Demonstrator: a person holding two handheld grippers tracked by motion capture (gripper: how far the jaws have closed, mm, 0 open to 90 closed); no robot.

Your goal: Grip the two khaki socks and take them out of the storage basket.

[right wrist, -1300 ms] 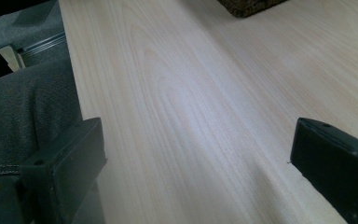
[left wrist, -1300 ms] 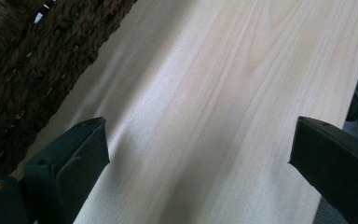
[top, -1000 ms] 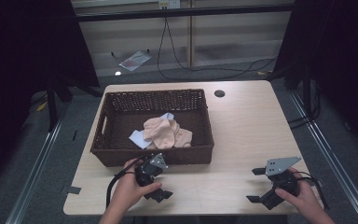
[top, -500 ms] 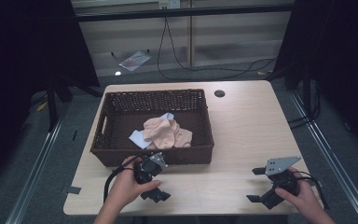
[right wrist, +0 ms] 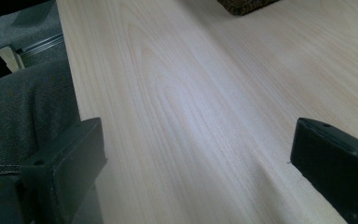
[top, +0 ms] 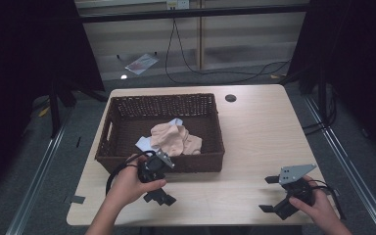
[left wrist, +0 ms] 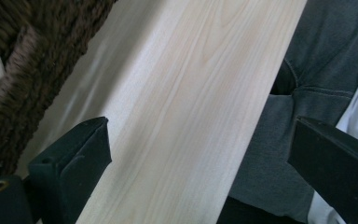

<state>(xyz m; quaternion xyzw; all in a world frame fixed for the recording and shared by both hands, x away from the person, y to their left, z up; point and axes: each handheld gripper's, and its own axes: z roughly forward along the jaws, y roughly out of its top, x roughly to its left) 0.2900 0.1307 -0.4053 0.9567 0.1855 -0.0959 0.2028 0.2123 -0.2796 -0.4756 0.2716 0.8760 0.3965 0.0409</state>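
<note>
A dark wicker basket (top: 127, 105) stands on the left half of the pale wooden table (top: 264, 132). A crumpled peach cloth (top: 174, 139) lies in it beside a white piece (top: 144, 143). A hand holds my left gripper (top: 165, 180) just in front of the basket's front wall, jaws pointing right. In the left gripper view it (left wrist: 200, 135) is open over bare wood, with the basket (left wrist: 18, 70) at the left. My right gripper (top: 269, 194) rests near the front right corner, pointing left. It (right wrist: 198, 135) is open with nothing between its jaws.
A small black round cap (top: 230, 98) sits in the table near the far edge. The person's grey trousers (left wrist: 307, 56) show past the table's front edge. A basket corner (right wrist: 247, 4) shows at the top of the right gripper view. Cables lie on the floor behind the table.
The left hand and its gripper have shifted slightly toward the basket's front wall. The right gripper has stayed where it was.
</note>
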